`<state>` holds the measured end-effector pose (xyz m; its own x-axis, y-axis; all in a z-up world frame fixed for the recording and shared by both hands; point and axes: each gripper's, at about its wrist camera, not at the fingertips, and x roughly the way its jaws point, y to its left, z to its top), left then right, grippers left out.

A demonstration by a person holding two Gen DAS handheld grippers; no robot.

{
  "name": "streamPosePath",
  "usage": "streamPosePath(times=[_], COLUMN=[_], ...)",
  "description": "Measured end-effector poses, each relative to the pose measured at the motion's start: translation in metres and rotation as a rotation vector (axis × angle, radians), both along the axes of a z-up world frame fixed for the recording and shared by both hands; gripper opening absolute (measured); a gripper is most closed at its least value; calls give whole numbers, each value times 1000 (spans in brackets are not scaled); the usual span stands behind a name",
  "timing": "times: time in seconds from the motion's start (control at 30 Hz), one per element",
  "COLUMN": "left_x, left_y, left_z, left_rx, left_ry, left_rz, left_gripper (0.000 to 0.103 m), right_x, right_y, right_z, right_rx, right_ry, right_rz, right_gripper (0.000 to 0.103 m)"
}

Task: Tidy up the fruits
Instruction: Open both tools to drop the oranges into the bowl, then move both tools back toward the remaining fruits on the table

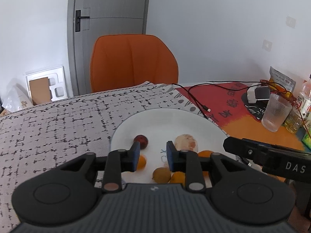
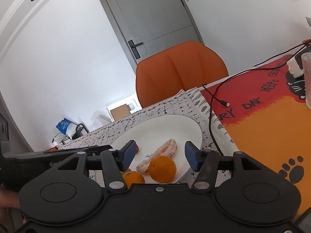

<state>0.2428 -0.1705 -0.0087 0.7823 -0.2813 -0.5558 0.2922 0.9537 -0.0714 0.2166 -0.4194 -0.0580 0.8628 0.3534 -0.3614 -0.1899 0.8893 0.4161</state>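
Note:
A white plate [image 1: 169, 120] on the patterned cloth holds the fruit: a dark red fruit [image 1: 141, 140], a pale peeled fruit [image 1: 186, 142], a brownish round fruit [image 1: 161, 174] and small oranges [image 1: 177, 176]. My left gripper [image 1: 153, 155] hovers over the plate's near side. Its jaws are a little apart, with only bare plate showing between them. In the right wrist view, my right gripper [image 2: 160, 154] is open above the plate [image 2: 175, 122]. A whole orange [image 2: 163, 169] lies just under and between its fingers, untouched. Peeled segments [image 2: 165, 149] lie behind it and a smaller orange [image 2: 133, 177] to the left.
An orange chair [image 1: 134, 62] stands behind the table. A red and orange mat [image 1: 233, 104] to the right carries a ribbed glass [image 1: 276, 114], a white charger [image 1: 256, 95], cables [image 1: 196, 101], bottles and a snack bag. The right gripper's body [image 1: 268, 155] reaches in beside the plate.

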Motion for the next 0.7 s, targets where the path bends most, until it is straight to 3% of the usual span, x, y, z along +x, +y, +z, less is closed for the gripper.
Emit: streamPosePath(times=[0.3, 0.5, 0.7], left_x=[-19, -36, -51], left_y=[27, 47, 66], left_z=[9, 17, 23], left_rx=[-7, -29, -39], left_ry=[-2, -29, -61], left_rz=[58, 97, 149], left_gripper=[37, 55, 82], right_x=[-3, -17, -30], right_y=[9, 20, 33], right_z=[5, 13, 20], right_rx=[-22, -49, -71], right_ry=[0, -16, -25], right_rz=[30, 46, 58], right_gripper=[62, 70, 79])
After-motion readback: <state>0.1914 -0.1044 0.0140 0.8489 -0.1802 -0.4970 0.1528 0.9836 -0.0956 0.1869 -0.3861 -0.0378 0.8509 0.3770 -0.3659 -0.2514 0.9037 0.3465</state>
